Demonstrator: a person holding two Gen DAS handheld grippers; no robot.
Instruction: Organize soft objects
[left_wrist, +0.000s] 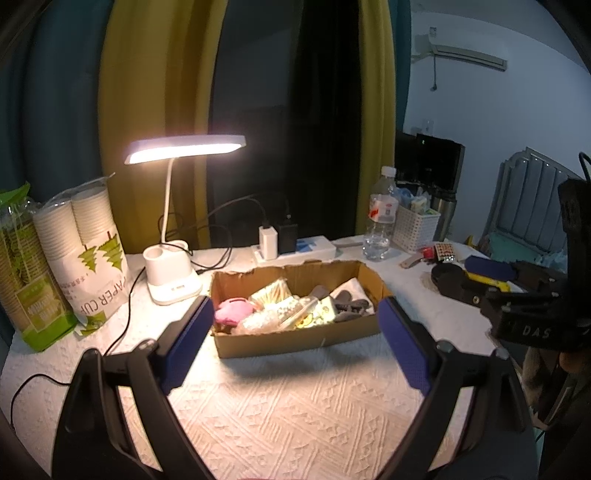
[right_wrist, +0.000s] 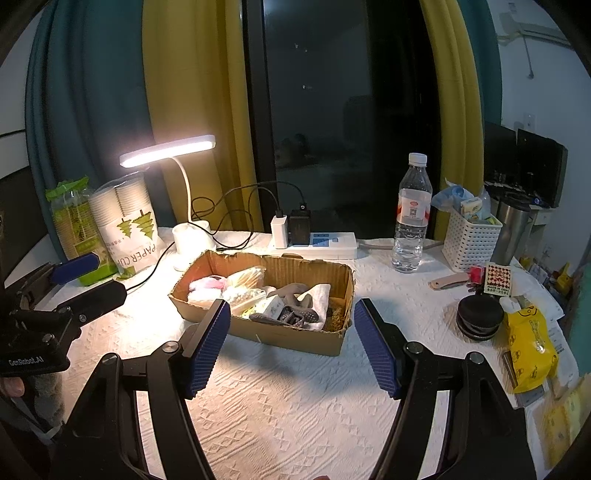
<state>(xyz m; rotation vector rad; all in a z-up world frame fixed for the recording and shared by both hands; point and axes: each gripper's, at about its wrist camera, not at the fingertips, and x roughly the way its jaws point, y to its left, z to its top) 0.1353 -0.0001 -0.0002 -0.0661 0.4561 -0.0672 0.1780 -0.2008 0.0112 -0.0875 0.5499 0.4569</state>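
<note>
- My left gripper (left_wrist: 295, 343) hangs above the white cloth (left_wrist: 295, 413) with its jaws spread wide and nothing between the blue pads; the cardboard box (left_wrist: 295, 341) sits framed in that gap at my 12 o'clock.
- My right gripper (right_wrist: 291, 345) is posed the same way, jaws parted and holding nothing, with the box's near right corner straight ahead.
- The soft things lie inside the box: a pink piece (left_wrist: 234, 310) at the left end, pale packets (left_wrist: 280, 314) in the middle, grey socks (right_wrist: 295, 314) toward the right end.
- The box's torn rim stands higher at the back wall than at the front.
- The widest bare cloth is the strip between the box's front wall and both grippers.
- At 10 o'clock from the left gripper, the lit desk lamp (left_wrist: 173, 273) stands just beside the box's back-left corner, its black cord (left_wrist: 122, 332) trailing across the cloth.
- Further left stand sleeves of paper cups (left_wrist: 92, 251) at the table's edge.
- Behind the box lies a power strip (right_wrist: 321, 245) with chargers; a water bottle (right_wrist: 412, 218) and a white basket (right_wrist: 469, 242) stand at 1 to 2 o'clock.
- At 3 o'clock from the right gripper, a round black case (right_wrist: 478, 319) and a yellow bag (right_wrist: 528, 350) crowd the table's right edge.
</note>
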